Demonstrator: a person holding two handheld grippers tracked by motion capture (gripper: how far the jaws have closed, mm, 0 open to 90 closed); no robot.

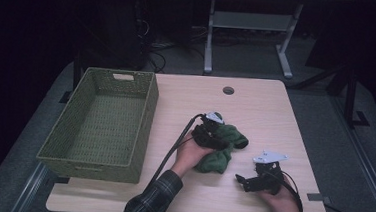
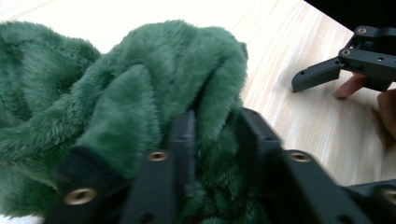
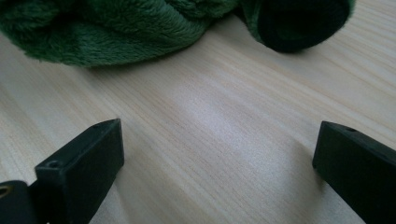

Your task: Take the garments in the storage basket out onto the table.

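Observation:
A fluffy dark green cloth (image 1: 225,147) lies bunched near the middle of the wooden table (image 1: 261,108). My left gripper (image 1: 217,137) rests on top of it. In the left gripper view, the left gripper (image 2: 212,133) is shut on a raised fold of the green cloth (image 2: 140,79). My right gripper (image 1: 242,182) sits low over the table to the right of the cloth, its jaws pointing left and apart from it. In the right gripper view, the right gripper (image 3: 217,149) stands wide open over bare wood, with the green cloth (image 3: 116,28) and its black edge (image 3: 299,21) lying beyond the jaws.
A green woven basket (image 1: 148,108) with nothing in it stands on the left part of the table. A cable hole (image 1: 228,90) sits near the far edge. A grey table frame (image 1: 249,25) stands on the floor behind. The right gripper (image 2: 327,72) appears at the upper right of the left gripper view.

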